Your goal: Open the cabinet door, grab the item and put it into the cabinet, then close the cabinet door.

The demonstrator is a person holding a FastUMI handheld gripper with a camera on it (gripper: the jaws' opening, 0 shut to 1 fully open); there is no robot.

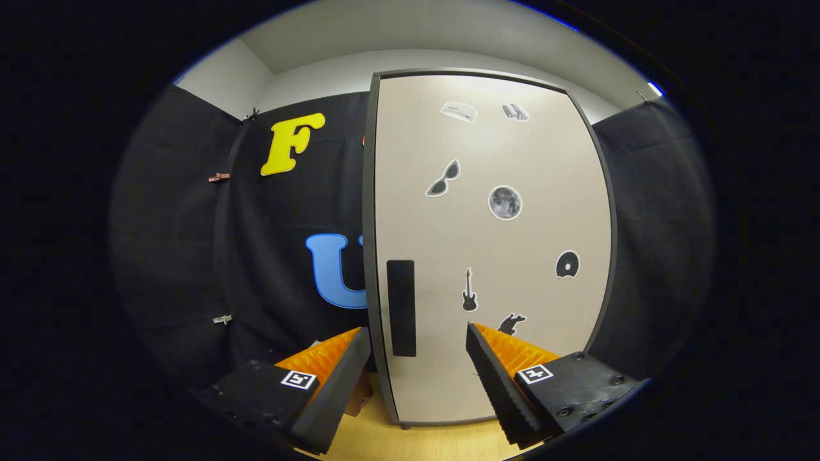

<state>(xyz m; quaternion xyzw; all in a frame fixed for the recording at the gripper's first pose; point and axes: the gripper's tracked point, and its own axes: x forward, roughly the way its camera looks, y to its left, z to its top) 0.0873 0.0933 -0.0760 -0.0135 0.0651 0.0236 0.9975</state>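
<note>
- Facing a tall cabinet (493,250) that stands on a pale wooden tabletop (410,442), with its door (512,160) shut flat against the dark frame.
- The door is beige, edged in dark grey, and carries small stickers: sunglasses (443,178), a round moon (505,202), a guitar (469,291), a disc (567,264) and a few others too small to make out.
- A black rectangular handle (401,307) sits low on the door, close to its left edge.
- The gripper (418,339) points at the lower part of the door, its two fingers spread wide apart with nothing held between them.
- The left finger (333,365), black with an orange ribbed side, ends just left of the handle; the right finger (506,365) ends to the right of it, so the handle lies in the gap beyond the tips, apart from both.
- A small brownish object (359,400) peeks out on the tabletop behind the left finger, beside the cabinet's bottom corner; what it is cannot be told.
- Black cloth (192,256) hangs behind and to both sides of the cabinet.
</note>
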